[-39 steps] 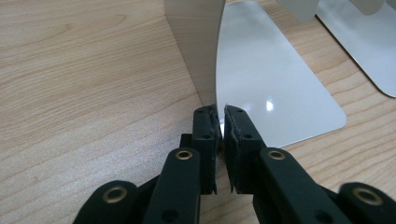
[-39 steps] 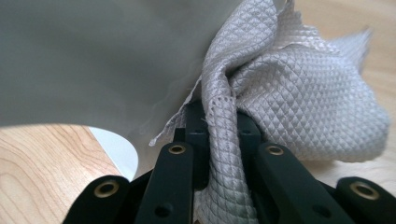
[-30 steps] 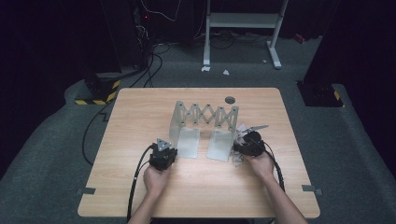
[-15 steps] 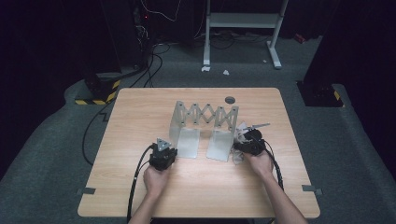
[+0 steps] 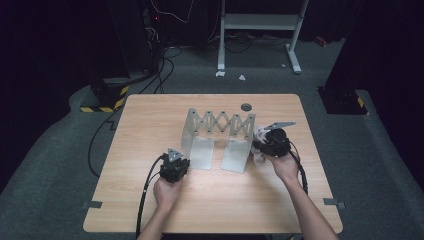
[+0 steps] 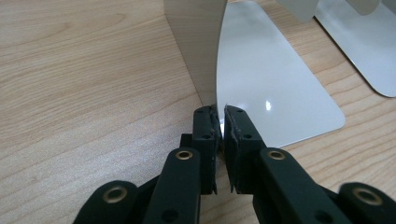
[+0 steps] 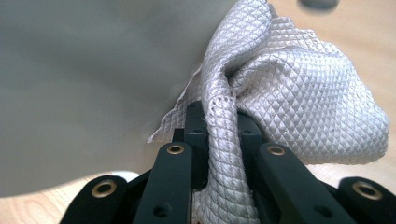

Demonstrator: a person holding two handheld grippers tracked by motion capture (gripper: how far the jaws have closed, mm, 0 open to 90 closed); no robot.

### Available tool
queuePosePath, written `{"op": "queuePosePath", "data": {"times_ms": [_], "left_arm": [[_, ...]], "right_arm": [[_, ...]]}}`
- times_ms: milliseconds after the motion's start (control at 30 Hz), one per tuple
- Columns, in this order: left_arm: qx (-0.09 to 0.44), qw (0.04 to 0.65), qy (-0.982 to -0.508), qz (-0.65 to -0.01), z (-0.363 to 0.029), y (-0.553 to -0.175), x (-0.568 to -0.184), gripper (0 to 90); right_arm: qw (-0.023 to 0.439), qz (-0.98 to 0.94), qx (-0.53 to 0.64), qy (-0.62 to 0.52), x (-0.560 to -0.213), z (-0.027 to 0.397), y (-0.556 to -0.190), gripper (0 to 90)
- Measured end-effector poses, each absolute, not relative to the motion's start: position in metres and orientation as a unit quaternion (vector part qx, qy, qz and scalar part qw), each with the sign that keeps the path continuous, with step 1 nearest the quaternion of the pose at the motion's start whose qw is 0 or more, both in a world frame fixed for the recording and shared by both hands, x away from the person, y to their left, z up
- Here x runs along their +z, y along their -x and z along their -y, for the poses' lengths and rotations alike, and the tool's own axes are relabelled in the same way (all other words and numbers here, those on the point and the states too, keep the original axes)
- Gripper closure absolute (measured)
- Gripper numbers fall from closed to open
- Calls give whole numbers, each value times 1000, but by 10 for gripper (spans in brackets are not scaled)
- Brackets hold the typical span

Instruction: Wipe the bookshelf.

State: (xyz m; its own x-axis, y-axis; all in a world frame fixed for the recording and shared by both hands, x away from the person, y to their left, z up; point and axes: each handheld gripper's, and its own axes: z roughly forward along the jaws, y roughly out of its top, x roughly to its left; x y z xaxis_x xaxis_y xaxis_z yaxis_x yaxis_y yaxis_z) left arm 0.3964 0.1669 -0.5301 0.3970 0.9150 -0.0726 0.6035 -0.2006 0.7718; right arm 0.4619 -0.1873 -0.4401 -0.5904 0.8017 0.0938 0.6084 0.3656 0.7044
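A small dark round disc (image 5: 245, 106) is lying near the wooden table's (image 5: 150, 120) far edge. On the grey carpet (image 5: 60, 150) beyond, cables (image 5: 167, 55) are trailing beside a white stand (image 5: 260, 22).

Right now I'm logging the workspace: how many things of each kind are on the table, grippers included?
Grippers: 2 (left gripper, right gripper)
Metal expanding rack: 1
Grey quilted cloth: 1
Dark round grommet: 1
Total: 5
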Motion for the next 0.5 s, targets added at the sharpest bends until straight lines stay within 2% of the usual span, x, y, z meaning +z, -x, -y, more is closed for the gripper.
{"op": "queuePosePath", "data": {"times_ms": [267, 500], "left_arm": [[205, 377, -746, -509, -167, -397, -530, 828], [208, 375, -747, -508, -167, -396, -530, 827]], "right_arm": [[168, -810, 385, -409, -399, 190, -458, 808], [183, -809, 382, -408, -385, 187, -469, 809]]}}
